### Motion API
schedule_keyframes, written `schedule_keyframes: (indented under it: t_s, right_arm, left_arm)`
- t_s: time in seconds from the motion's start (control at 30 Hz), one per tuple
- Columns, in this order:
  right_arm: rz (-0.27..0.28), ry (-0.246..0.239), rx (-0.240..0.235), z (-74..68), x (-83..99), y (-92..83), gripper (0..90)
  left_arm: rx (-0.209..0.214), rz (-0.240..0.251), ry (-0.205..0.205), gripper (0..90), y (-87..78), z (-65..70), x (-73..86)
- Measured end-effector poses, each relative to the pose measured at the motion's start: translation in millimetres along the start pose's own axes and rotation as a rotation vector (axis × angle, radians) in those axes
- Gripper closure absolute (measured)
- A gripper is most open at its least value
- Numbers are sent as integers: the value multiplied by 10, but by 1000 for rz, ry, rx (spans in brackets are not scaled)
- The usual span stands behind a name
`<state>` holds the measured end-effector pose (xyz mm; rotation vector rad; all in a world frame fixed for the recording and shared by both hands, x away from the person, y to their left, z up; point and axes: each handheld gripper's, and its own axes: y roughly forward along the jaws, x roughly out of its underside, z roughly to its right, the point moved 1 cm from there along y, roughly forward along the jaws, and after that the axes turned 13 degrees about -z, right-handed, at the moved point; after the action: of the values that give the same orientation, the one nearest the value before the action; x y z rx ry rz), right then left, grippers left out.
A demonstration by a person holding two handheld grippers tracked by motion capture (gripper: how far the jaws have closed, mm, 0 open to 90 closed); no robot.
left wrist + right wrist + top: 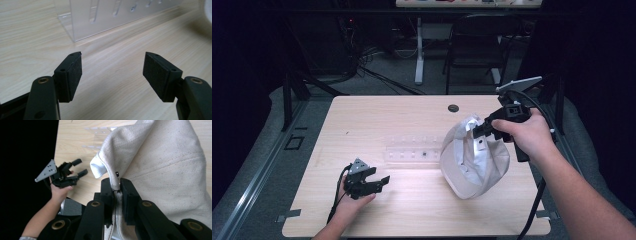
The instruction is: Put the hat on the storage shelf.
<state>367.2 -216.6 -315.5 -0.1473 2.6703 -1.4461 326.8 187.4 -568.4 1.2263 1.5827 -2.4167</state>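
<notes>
Right gripper (117, 188) fingers clamp the cloth bag (162, 170) rim.

A light wooden table (377, 120) with a few things on it.

The table has a pale wood grain top and a small dark round hole (453, 108) near its far edge. A clear plastic rack (412, 149) with a row of slots lies flat on the wood, just ahead of the left gripper (381, 179) and between it and the right gripper (475, 129). Below the right gripper, an off-white cloth bag (472, 165) hangs down and its bottom seems to touch the table top. The left gripper itself is low over the wood, near the front edge.
</notes>
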Motion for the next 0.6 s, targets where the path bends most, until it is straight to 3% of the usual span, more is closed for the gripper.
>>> schedule_keyframes:
  t_s: [0.03,0.2,0.23,0.4,0.6]
  right_arm:
    - [1,2,-4,-11,-11,-8,815]
    - [4,-3,-46,-64,-68,-1,815]
    - [-15,5,-68,-89,-90,5,815]
    - [-20,-4,-97,-125,-138,45,815]
    - [-13,-15,-164,-134,-198,67,816]
  left_arm:
    - [-2,26,0,320,4,15,-1]
    - [15,18,17,350,-45,44,-16]
    - [10,39,22,359,-39,71,-17]
    - [-3,35,59,365,-28,123,-11]
    - [25,42,41,344,-19,138,-13]
